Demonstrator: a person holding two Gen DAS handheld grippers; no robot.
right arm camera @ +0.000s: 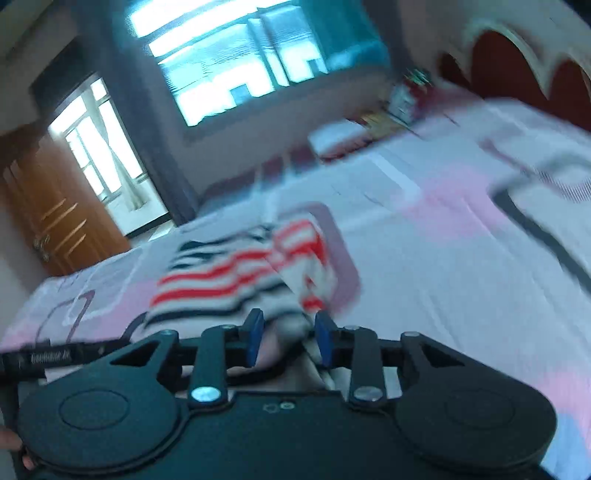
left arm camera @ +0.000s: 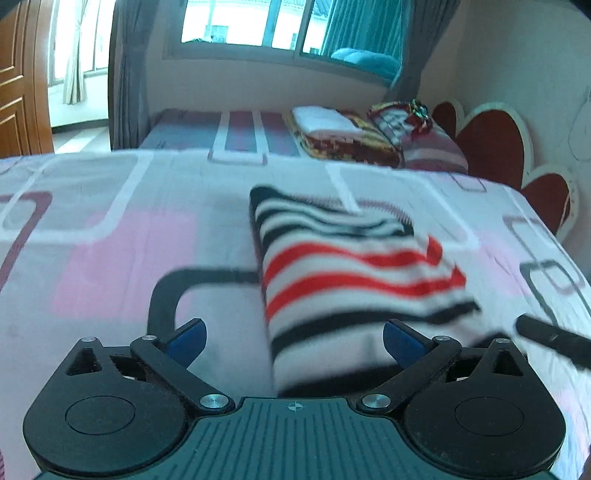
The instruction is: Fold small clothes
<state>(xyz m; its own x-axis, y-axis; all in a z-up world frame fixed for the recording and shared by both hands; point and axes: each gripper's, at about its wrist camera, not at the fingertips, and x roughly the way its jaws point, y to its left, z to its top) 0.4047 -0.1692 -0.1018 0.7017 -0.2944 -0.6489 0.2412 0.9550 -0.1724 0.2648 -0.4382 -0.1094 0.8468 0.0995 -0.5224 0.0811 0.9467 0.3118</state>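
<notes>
- Lying on the pink, white and grey patterned bedsheet point(left arm camera: 110, 229), the striped garment point(left arm camera: 343, 266) is folded into a rough rectangle, with black stripes at its far and near ends and red stripes across the middle.
- Left gripper point(left arm camera: 293, 341): its blue-padded fingers point(left arm camera: 188, 338) are spread wide, holding nothing; the near end of the garment sits between them, and contact cannot be made out.
- Right gripper point(right arm camera: 286, 338): its blue pads point(right arm camera: 255, 338) stand partly apart, with the garment's near edge bunched in the gap. Heavy blur hides whether the cloth is pinched.
- In the right wrist view the striped garment point(right arm camera: 236, 269) looks rumpled, one corner raised toward the fingers.
- A black bar point(left arm camera: 550, 338) enters the left view at the right edge, just beside the garment.
- Beyond lie a folded blanket stack point(left arm camera: 343, 133), a window point(left arm camera: 251, 26) and a wooden door point(left arm camera: 18, 81).
</notes>
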